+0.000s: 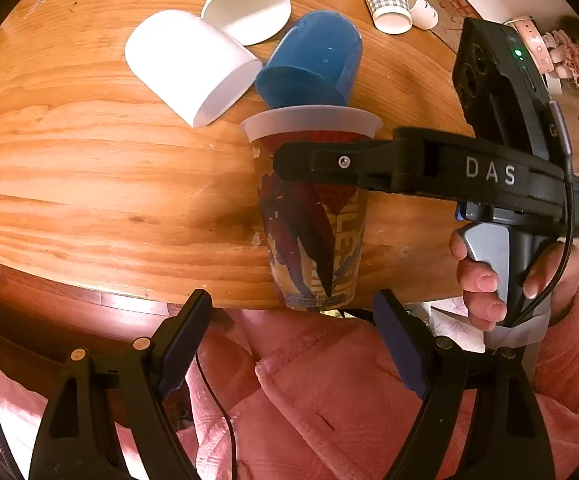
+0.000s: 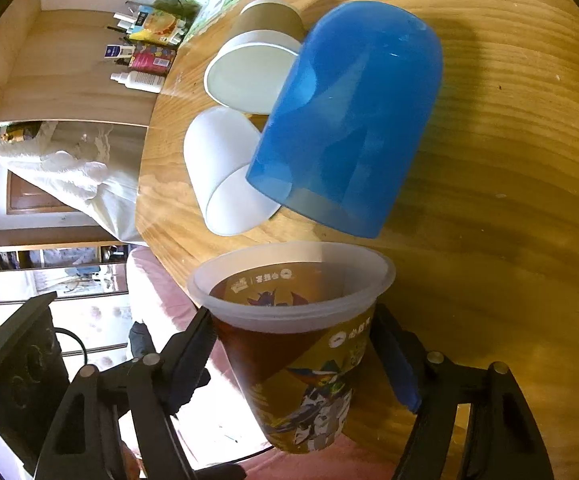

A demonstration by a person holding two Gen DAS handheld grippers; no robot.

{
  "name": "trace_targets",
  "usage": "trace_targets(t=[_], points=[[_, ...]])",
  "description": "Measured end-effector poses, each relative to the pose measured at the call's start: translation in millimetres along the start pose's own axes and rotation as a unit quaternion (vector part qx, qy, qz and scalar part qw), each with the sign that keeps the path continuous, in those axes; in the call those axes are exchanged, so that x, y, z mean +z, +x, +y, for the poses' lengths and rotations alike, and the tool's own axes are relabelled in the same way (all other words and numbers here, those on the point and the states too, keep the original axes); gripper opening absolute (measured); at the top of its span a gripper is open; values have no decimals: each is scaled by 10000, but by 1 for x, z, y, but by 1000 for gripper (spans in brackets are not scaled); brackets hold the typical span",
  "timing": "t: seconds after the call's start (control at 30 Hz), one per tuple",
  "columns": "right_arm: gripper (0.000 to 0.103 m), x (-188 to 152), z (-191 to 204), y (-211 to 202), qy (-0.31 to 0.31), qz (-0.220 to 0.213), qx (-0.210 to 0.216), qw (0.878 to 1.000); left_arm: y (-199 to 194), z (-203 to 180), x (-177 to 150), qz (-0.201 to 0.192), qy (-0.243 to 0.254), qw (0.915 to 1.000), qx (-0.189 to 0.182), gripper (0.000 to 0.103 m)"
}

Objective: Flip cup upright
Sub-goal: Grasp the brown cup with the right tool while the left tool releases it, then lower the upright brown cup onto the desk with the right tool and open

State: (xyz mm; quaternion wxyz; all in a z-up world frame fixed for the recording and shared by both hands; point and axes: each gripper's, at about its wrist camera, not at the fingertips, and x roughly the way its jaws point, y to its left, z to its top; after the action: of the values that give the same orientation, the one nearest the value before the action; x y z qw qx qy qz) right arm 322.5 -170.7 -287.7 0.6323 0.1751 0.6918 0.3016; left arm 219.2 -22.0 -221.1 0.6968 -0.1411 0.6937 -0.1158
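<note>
A printed plastic cup [image 1: 315, 232] with a frosted rim is held by my right gripper [image 2: 293, 344], whose fingers [image 2: 191, 354] press on both sides just below the rim. In the left wrist view the right gripper's finger [image 1: 329, 162] crosses the cup near the table's front edge. The cup's rim points toward the table's middle and its base hangs over the edge. My left gripper [image 1: 295, 336] is open and empty, just below the cup's base, over a pink robe.
On the wooden table [image 1: 89, 168] a blue cup [image 1: 313, 60] lies on its side right behind the held cup. A white cup [image 1: 187, 66] and a brown paper cup [image 1: 245, 4] lie beside it. A checked cup [image 1: 387, 0] lies farther back.
</note>
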Motion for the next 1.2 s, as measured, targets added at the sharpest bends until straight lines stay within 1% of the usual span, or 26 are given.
trace_targets(t=[0.17, 0.27, 0.43, 0.57, 0.67, 0.8, 0.93, 1.03, 1.13, 1.2], points=[[76, -7, 9, -2, -154, -243, -170, 9994, -1, 0, 0, -78, 111, 9999, 11, 85], [76, -14, 14, -6, -207, -468, -252, 9984, -4, -2, -3, -220, 245, 9994, 63, 85], [76, -30, 22, -18, -297, -997, -388, 9938, -11, -6, -11, -482, 531, 9973, 171, 85], [76, -47, 31, -28, -375, -1453, -500, 9874, -20, -8, -19, -749, 839, 9935, 152, 85], [75, -60, 38, -35, -452, -1831, -612, 9801, -29, -9, -27, -1023, 1101, 9885, 152, 85], [76, -78, 48, -43, -624, -2406, -809, 9652, -37, -9, -39, -1297, 1451, 9807, 182, 85], [76, -94, 58, -46, -806, -2957, -1038, 9462, -42, -2, -50, -1485, 1592, 9759, 146, 85], [75, -105, 64, -47, -904, -3385, -1225, 9286, -44, 2, -55, -1582, 1624, 9739, 150, 85], [76, -117, 67, -46, -973, -3790, -1447, 9088, -43, 8, -60, -1575, 1628, 9739, 144, 85], [76, -123, 68, -44, -1023, -4063, -1631, 8933, -40, 10, -62, -1585, 1657, 9731, 216, 85]])
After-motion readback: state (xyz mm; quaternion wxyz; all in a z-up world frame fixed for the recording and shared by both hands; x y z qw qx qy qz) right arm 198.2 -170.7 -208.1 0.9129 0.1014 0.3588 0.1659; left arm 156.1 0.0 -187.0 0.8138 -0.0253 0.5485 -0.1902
